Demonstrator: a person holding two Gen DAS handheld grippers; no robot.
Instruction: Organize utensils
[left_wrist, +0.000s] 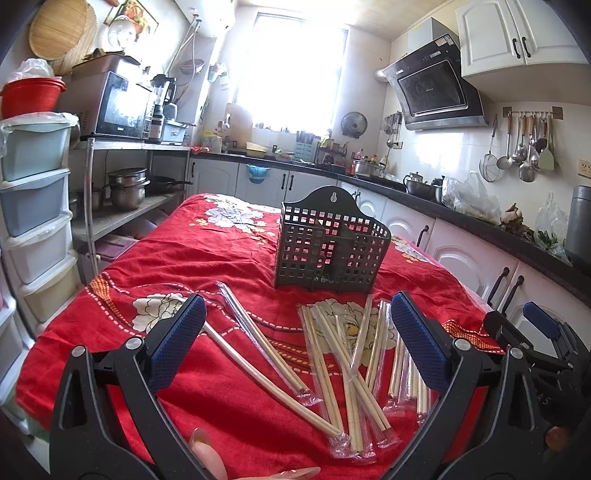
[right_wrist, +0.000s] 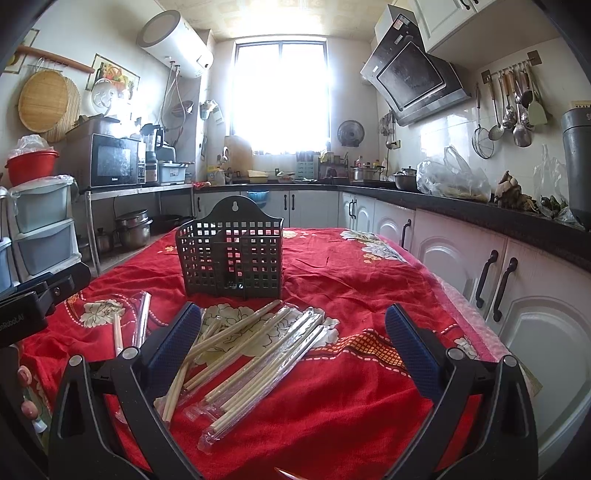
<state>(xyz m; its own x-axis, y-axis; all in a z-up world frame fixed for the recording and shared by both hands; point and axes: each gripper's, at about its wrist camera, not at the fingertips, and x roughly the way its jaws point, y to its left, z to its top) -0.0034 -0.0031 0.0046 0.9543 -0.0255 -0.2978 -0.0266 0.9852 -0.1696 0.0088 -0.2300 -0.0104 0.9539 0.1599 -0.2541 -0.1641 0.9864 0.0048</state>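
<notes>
A dark grey perforated utensil holder (left_wrist: 330, 245) stands upright on the red floral tablecloth (left_wrist: 207, 243); it also shows in the right wrist view (right_wrist: 231, 254). Several pairs of wooden chopsticks in clear sleeves (left_wrist: 347, 362) lie in a loose pile in front of it, and they show in the right wrist view (right_wrist: 251, 350). Two more wrapped pairs (left_wrist: 258, 339) lie to the left of the pile. My left gripper (left_wrist: 299, 332) is open above the pile and holds nothing. My right gripper (right_wrist: 293, 339) is open above the pile's right side and holds nothing.
White cabinets with black handles (right_wrist: 491, 280) and a dark counter run along the right. A stack of plastic drawers (left_wrist: 33, 206) and a metal shelf with pots (left_wrist: 127, 188) stand to the left. The right gripper's body (left_wrist: 539, 343) sits at the table's right edge.
</notes>
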